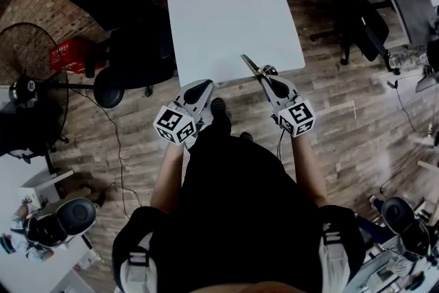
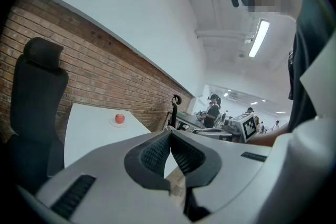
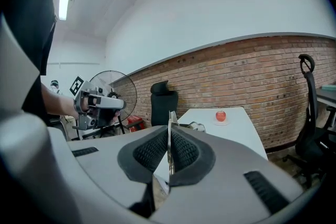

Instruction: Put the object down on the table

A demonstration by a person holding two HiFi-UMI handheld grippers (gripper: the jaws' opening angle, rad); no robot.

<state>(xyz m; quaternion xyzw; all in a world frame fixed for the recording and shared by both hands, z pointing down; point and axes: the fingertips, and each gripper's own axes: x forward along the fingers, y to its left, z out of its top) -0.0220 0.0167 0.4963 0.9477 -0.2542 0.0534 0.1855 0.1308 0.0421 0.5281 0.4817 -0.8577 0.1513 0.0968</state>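
Head view: we see scissors [image 1: 250, 64] jutting from right gripper [image 1: 266, 79] over table's [image 1: 206, 24] near edge | right gripper view: jaws clamp the blade edge-on | left gripper [image 1: 203, 86]: jaws together, empty.

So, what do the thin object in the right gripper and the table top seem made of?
Thin object: probably metal, brassy and shiny, with a glinting edge in the right gripper. Table top: smooth, matte white, perhaps laminate or painted board.
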